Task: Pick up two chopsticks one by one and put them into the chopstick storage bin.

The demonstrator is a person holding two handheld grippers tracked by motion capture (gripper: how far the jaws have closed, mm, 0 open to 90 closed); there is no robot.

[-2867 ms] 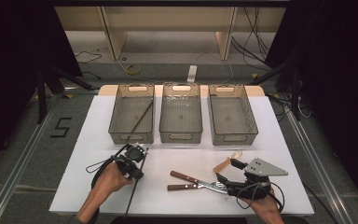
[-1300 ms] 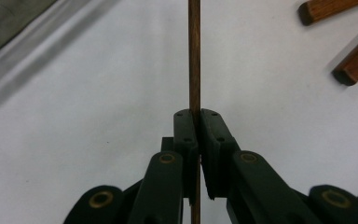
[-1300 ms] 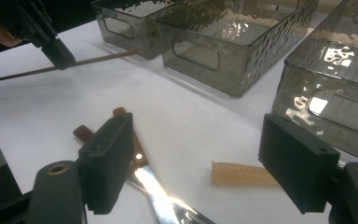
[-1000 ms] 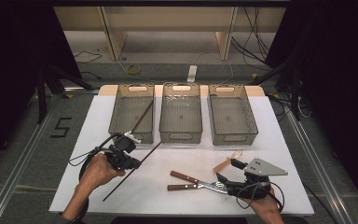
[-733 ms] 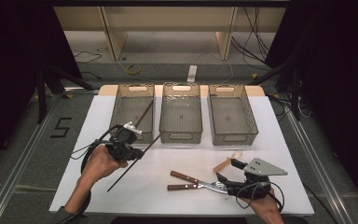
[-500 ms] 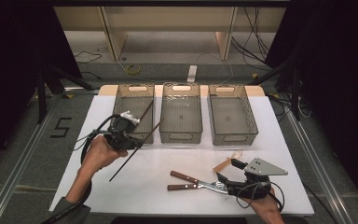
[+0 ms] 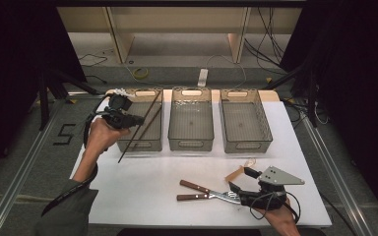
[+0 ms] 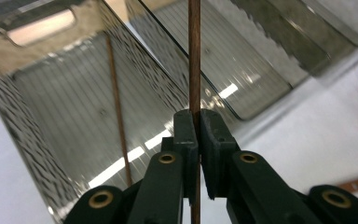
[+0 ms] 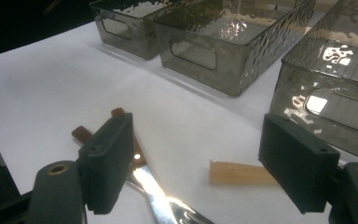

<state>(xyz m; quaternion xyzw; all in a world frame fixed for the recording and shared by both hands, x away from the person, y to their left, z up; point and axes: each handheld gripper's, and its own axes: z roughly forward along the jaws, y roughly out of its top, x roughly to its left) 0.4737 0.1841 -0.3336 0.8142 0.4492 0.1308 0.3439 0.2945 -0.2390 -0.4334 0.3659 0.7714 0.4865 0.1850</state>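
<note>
A thin dark-brown stick (image 7: 139, 127) is gripped between the closed jaws of the left gripper (image 7: 128, 119), slanted over the left bin (image 7: 128, 145). In the high view its upper end lies above the bin's interior and its lower end hangs past the bin's near wall, over the white table (image 7: 142, 182). In the left gripper view the stick (image 8: 194, 60) is seen as a straight, smooth, round rod running up between the two pads (image 8: 185, 135); both its ends are cut off by the edge of the frame. A second, similar stick (image 8: 118, 112) is seen lying in the bin (image 8: 37, 154) behind it; in the high view that one is hard to separate from the held stick.

The right gripper (image 7: 239, 179) rests low on the table near its front right, jaws wide apart with nothing between the pads. Beside it lie two utensils with brown handles (image 7: 197, 191); their metal ends are partly hidden by the gripper in the high view, and what kind of utensils they are cannot be told. The right gripper view shows the shiny metal (image 9: 151, 189) passing under the left jaw, and a pale tan piece (image 9: 240, 173) on the table between the jaws, its far end hidden behind the right jaw. The middle bin (image 7: 191, 143) and right bin (image 7: 246, 146) stand alongside.
</note>
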